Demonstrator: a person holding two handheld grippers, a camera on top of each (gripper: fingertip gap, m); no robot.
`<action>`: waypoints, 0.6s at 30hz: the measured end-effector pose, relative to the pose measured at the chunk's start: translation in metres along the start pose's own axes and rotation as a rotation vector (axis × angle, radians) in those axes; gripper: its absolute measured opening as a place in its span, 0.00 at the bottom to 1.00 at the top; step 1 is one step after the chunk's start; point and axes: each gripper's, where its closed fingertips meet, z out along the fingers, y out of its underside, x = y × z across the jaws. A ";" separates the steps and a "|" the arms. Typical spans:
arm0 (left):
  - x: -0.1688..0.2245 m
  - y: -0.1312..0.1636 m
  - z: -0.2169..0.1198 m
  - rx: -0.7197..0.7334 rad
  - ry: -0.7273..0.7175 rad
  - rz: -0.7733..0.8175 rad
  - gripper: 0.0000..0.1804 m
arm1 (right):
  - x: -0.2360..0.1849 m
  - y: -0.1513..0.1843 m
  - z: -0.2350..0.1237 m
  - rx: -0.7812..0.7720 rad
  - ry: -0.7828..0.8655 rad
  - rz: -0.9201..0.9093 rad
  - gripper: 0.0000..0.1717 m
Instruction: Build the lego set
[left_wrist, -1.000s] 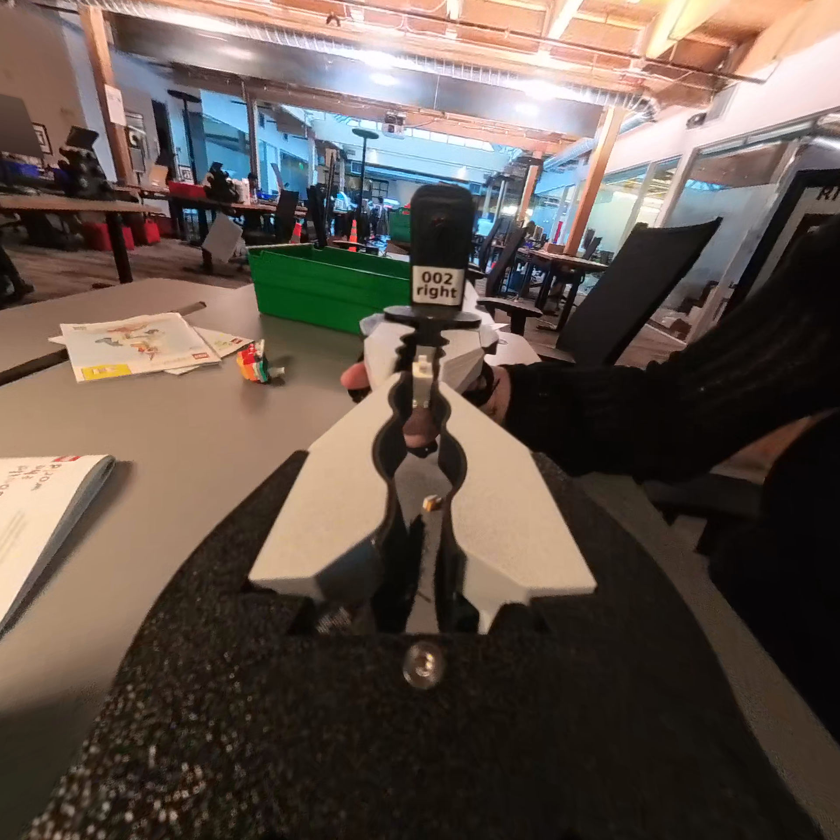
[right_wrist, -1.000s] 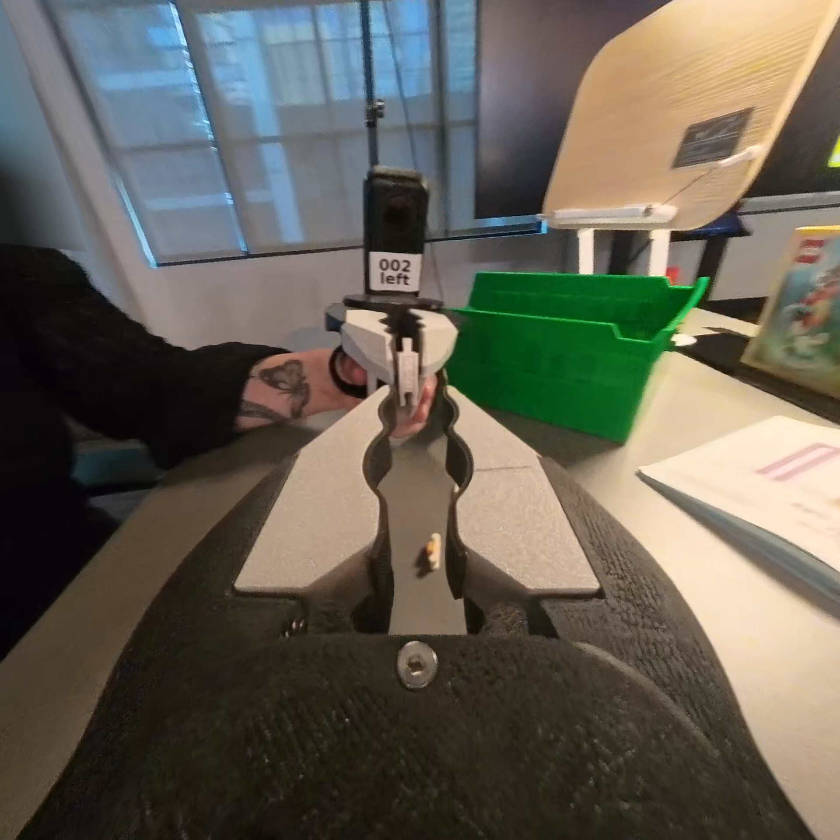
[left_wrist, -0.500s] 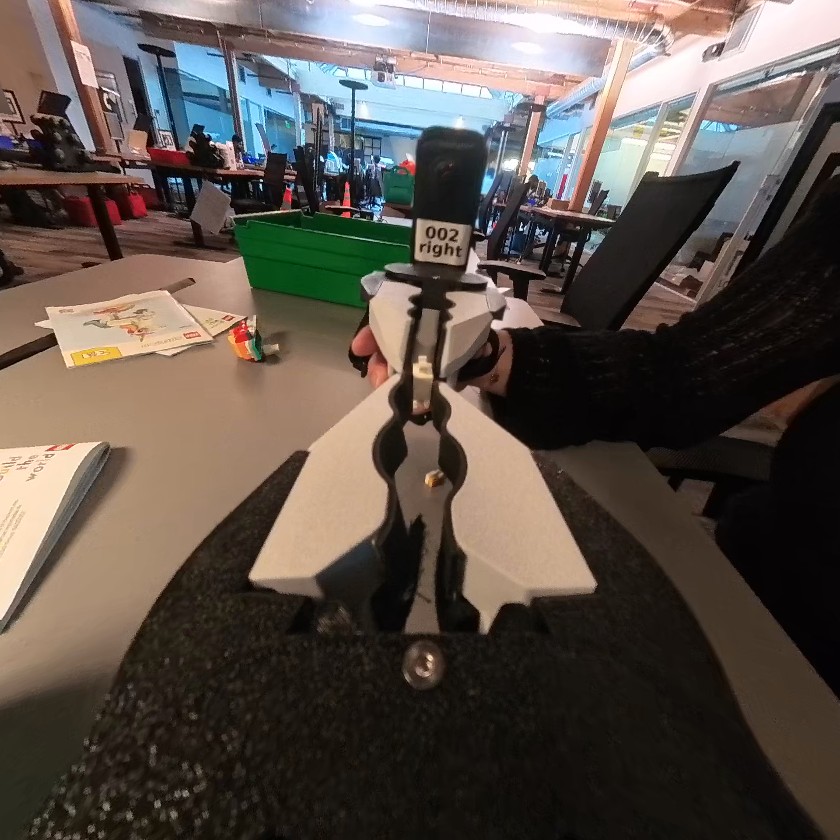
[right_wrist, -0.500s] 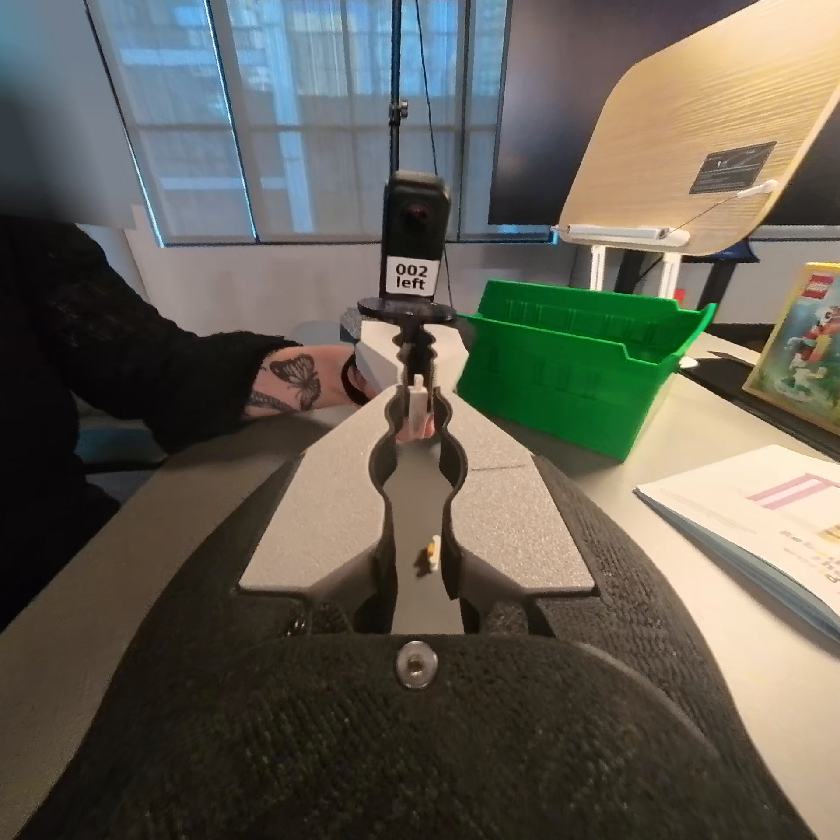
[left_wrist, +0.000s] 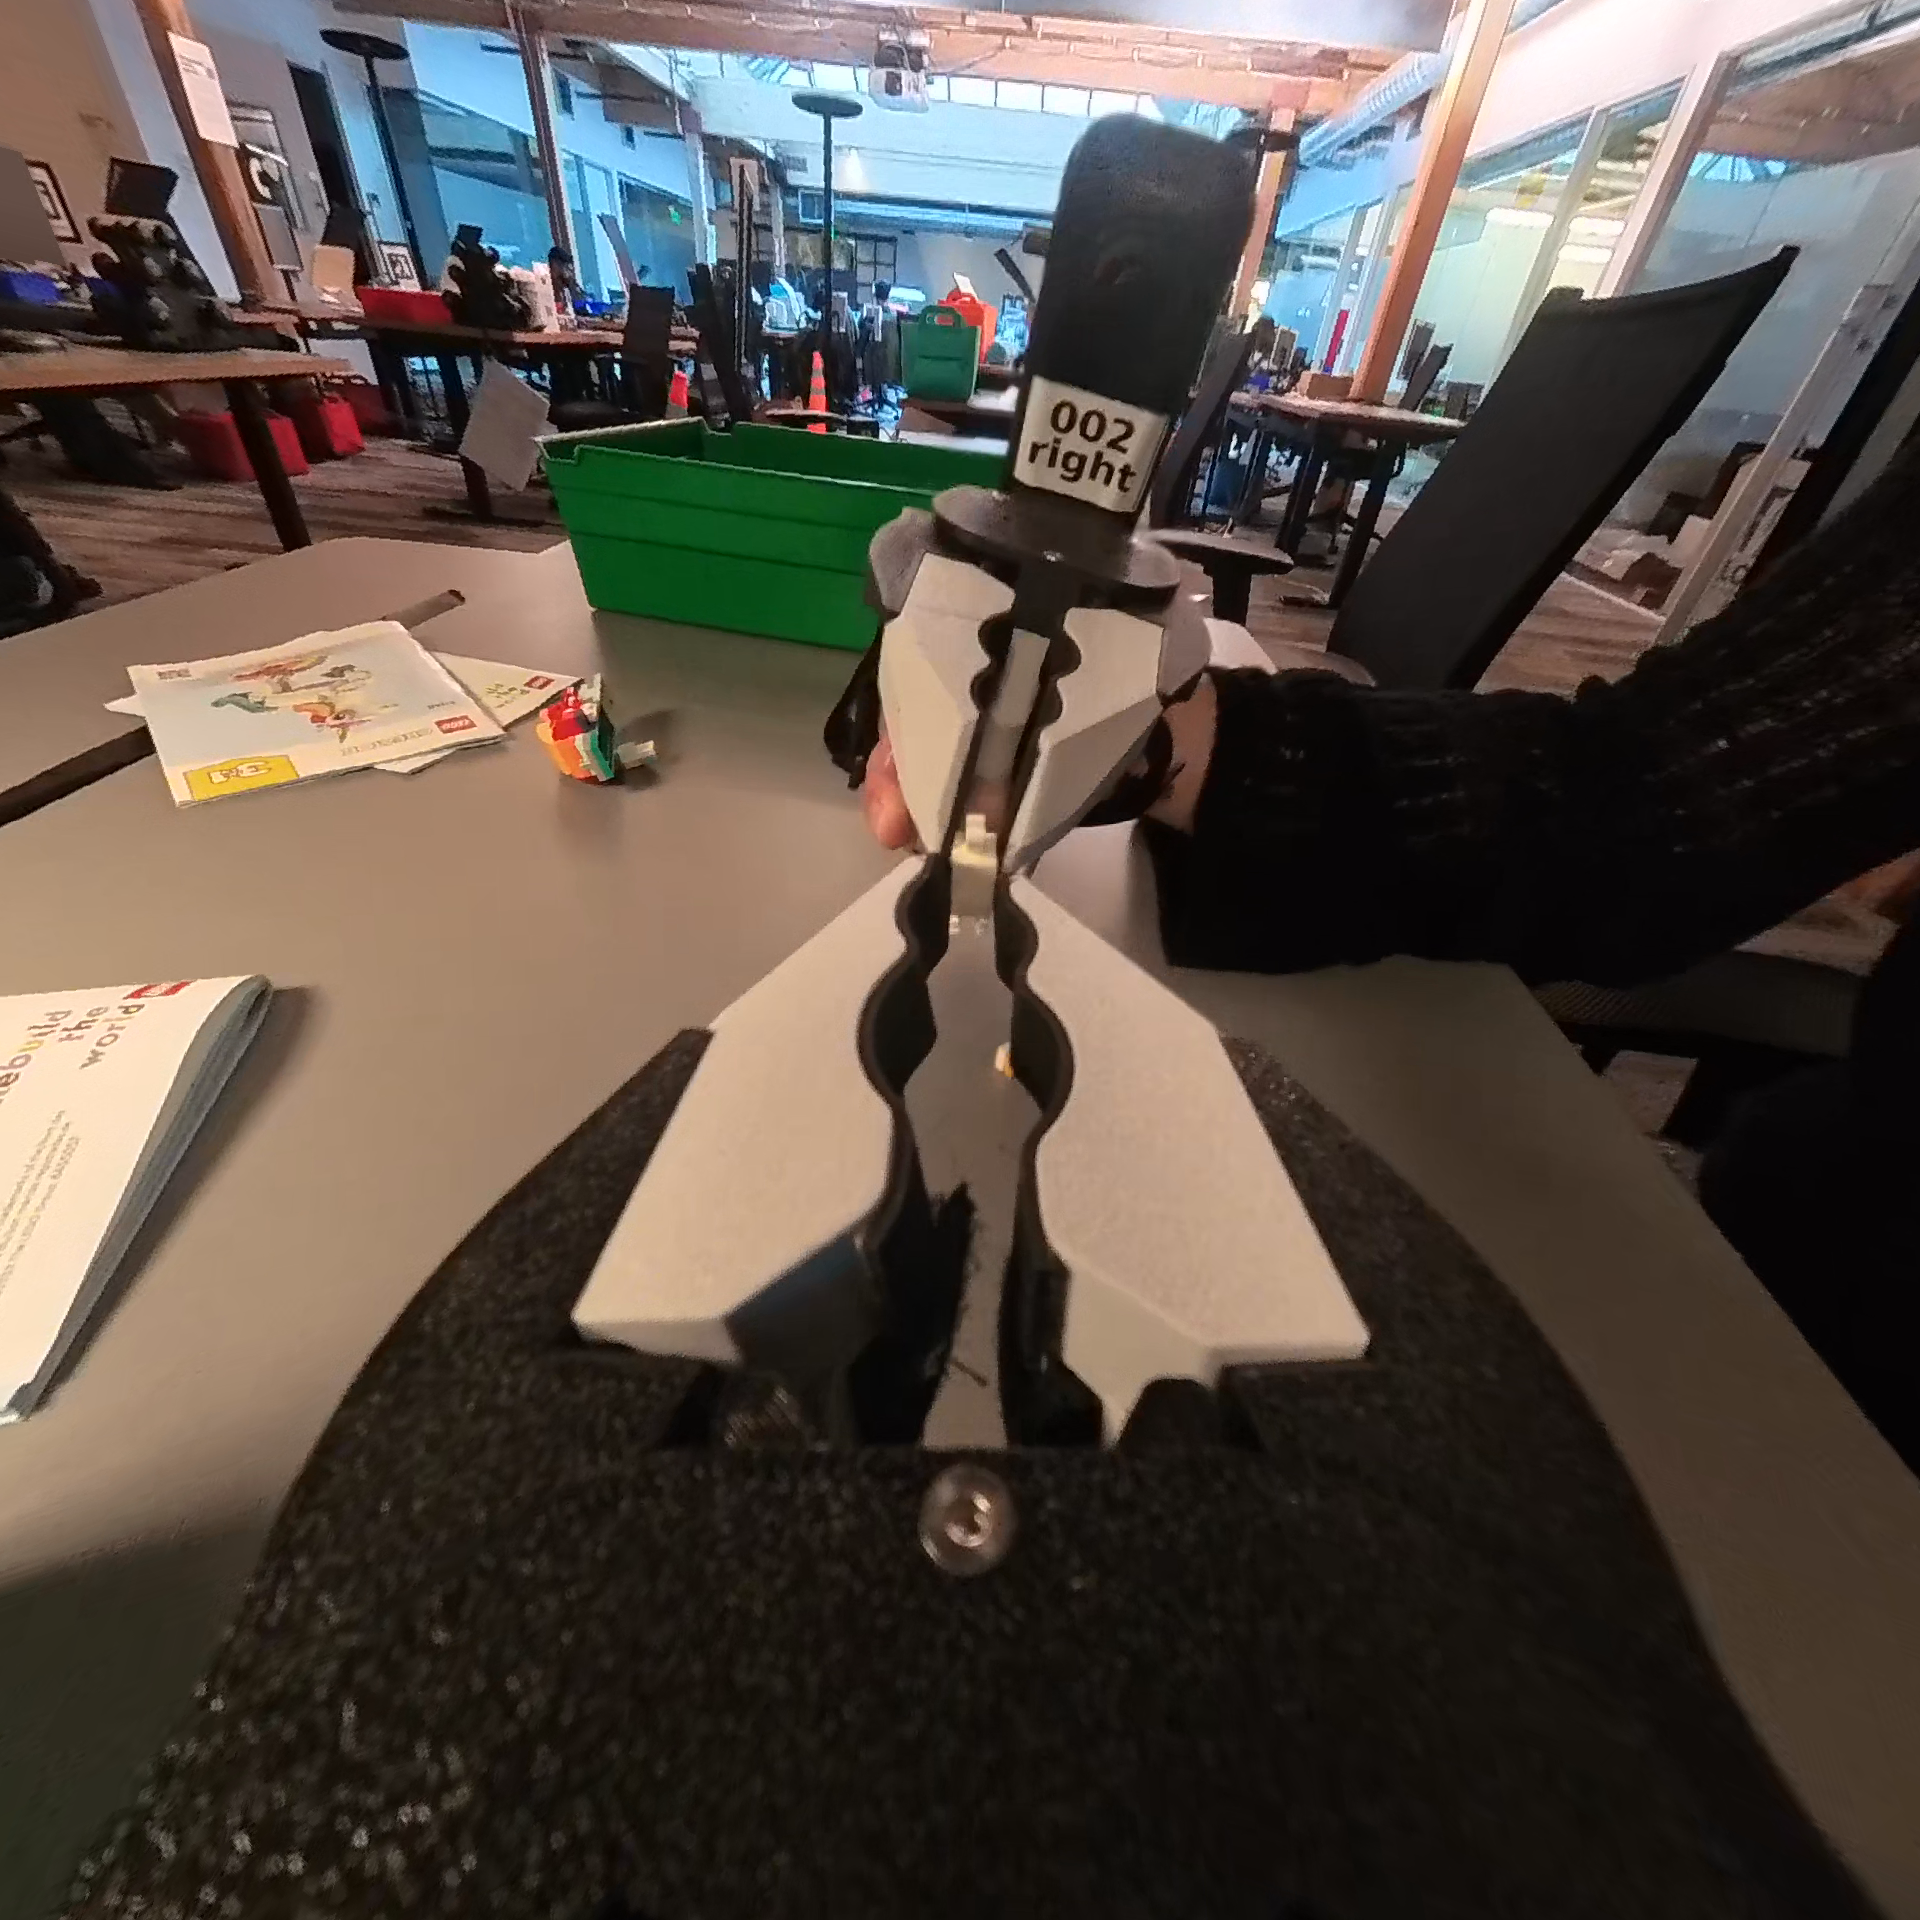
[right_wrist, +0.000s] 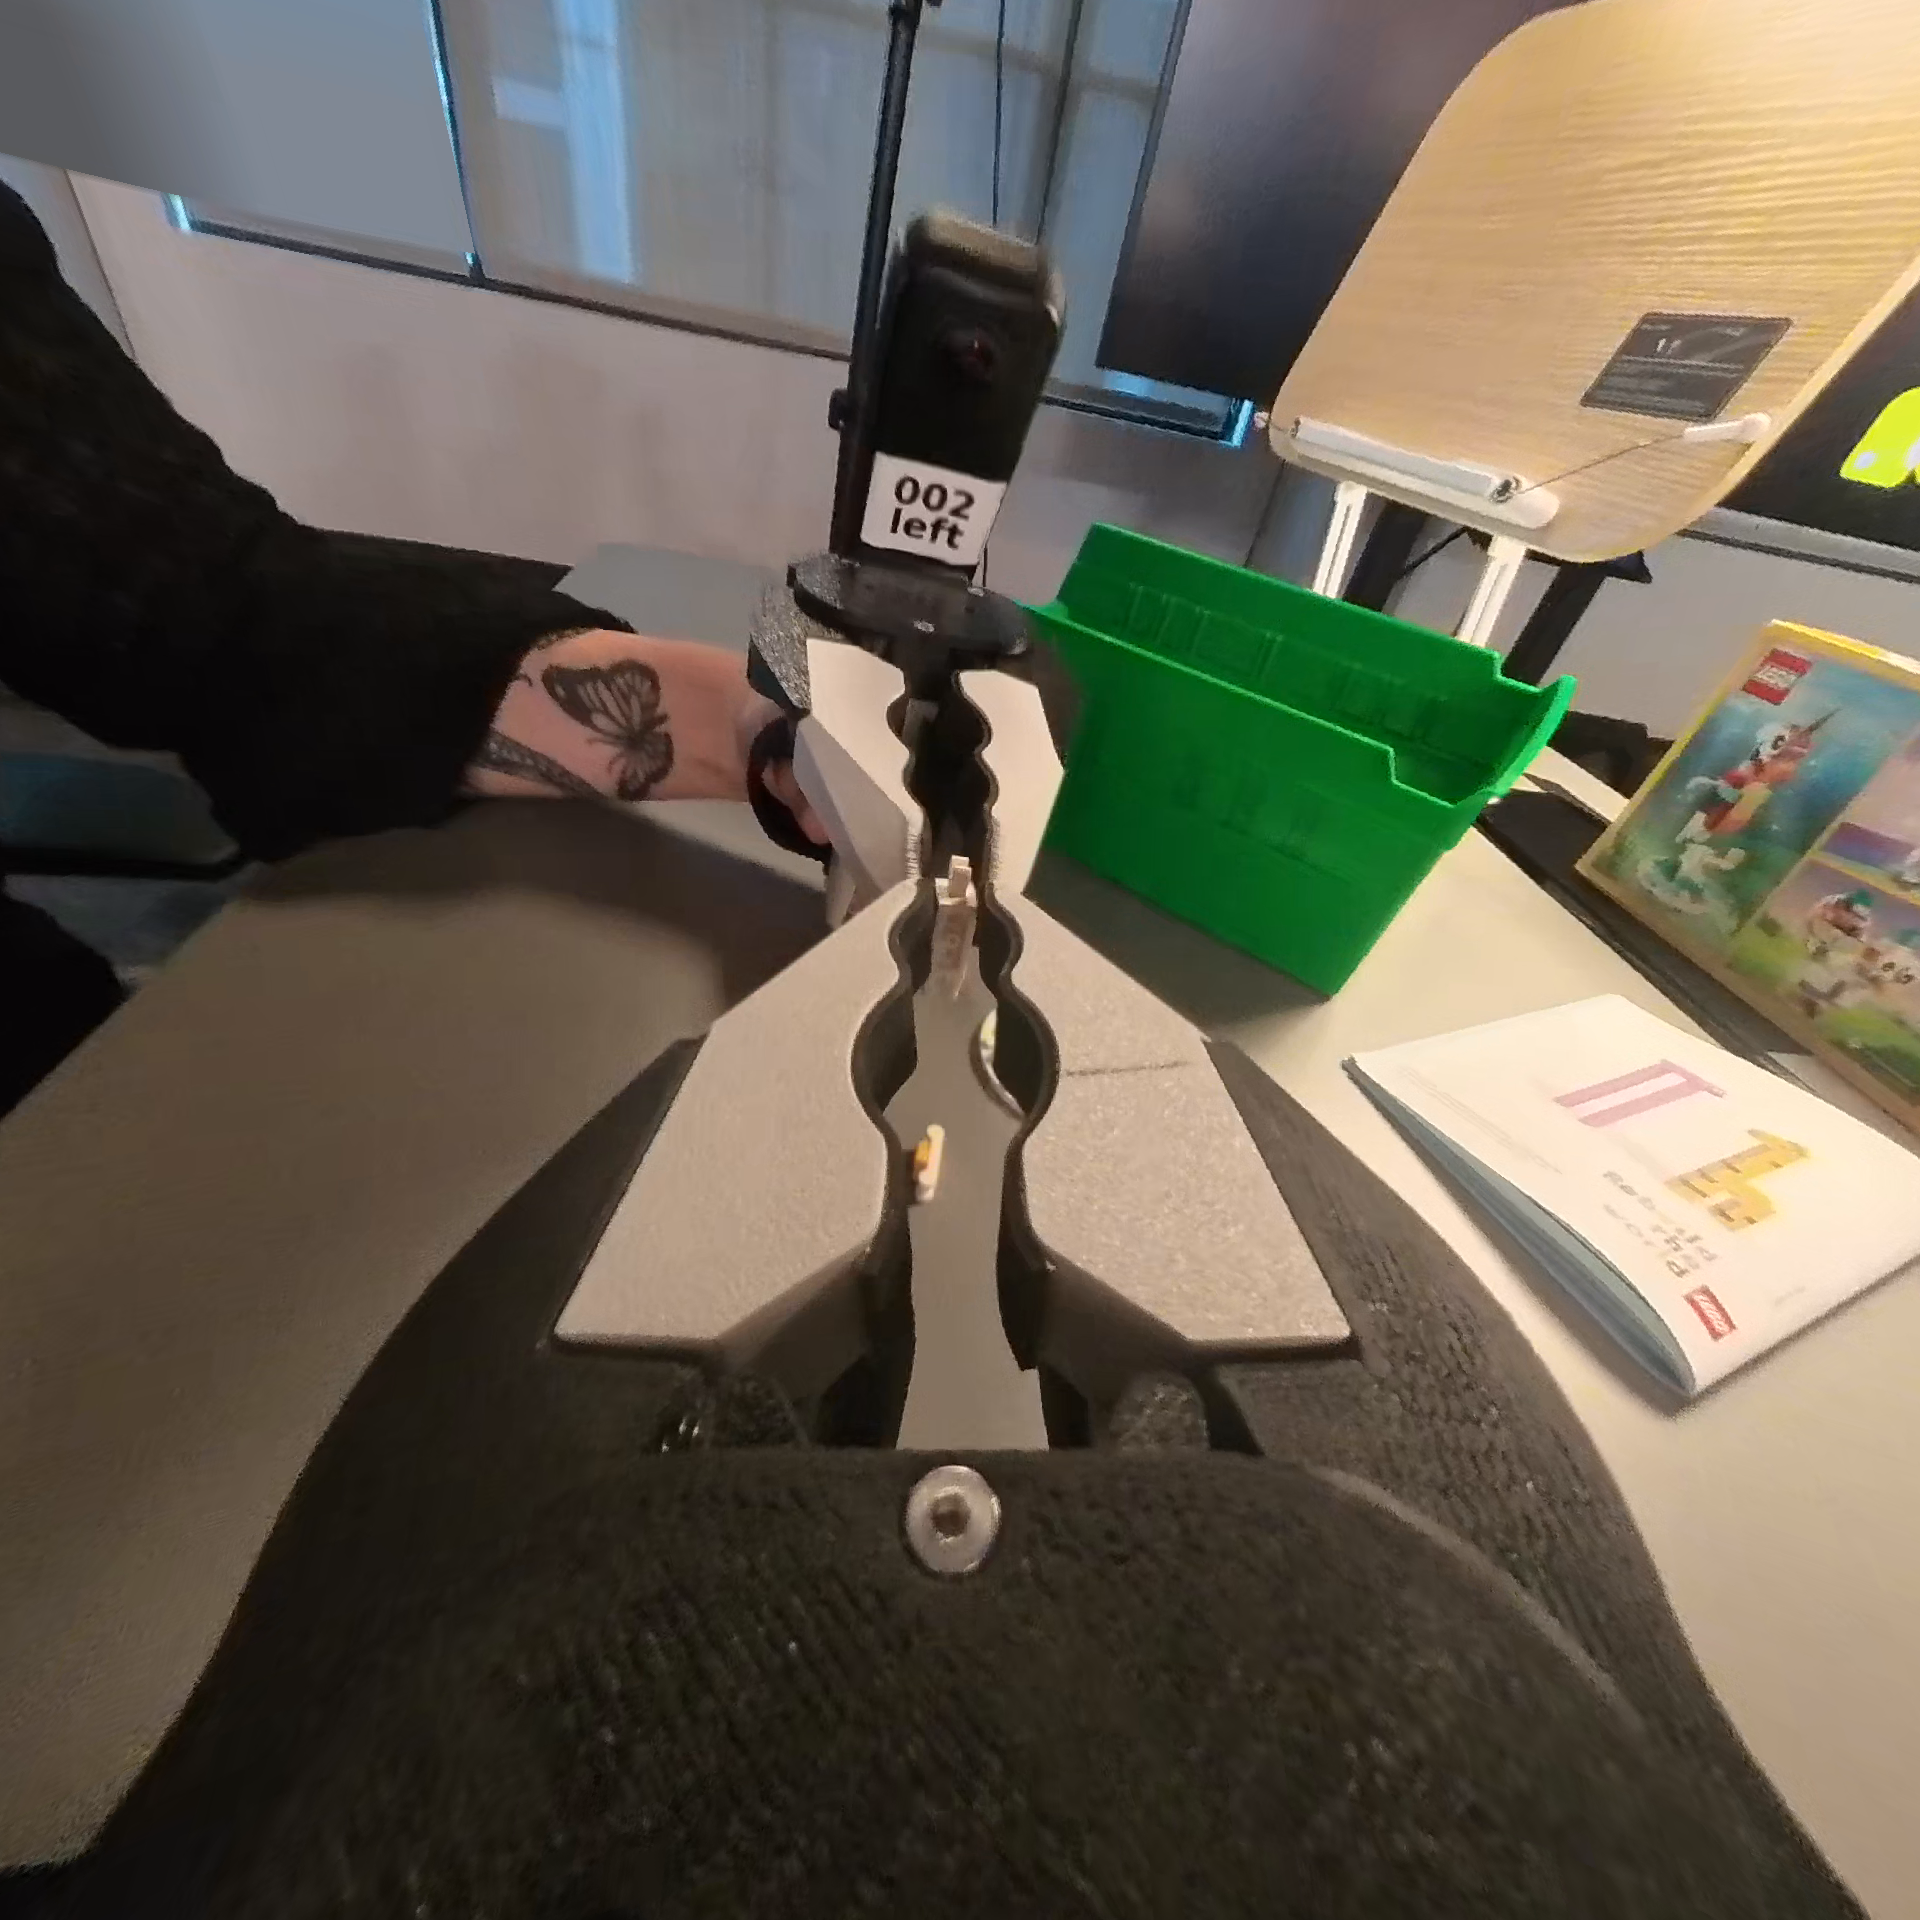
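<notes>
Left gripper (left_wrist: 975, 883) and right gripper (right_wrist: 951, 914) pinch one white brick (left_wrist: 975, 847).

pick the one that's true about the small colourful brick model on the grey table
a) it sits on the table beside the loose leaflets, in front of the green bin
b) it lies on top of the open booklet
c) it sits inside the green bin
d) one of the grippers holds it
a: in the left wrist view the colourful brick model stands on the grey table, just right of the leaflets and nearer than the green bin, clear of both grippers.
</notes>
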 end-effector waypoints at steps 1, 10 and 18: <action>0.001 -0.002 0.000 0.016 0.003 -0.009 0.03 | 0.000 -0.001 -0.001 0.008 -0.002 0.009 0.03; -0.004 0.003 0.001 0.011 -0.016 -0.018 0.04 | 0.005 0.000 -0.002 0.034 -0.010 0.090 0.03; -0.001 -0.008 -0.001 0.087 0.032 -0.083 0.06 | 0.006 -0.008 -0.008 0.090 -0.027 0.136 0.03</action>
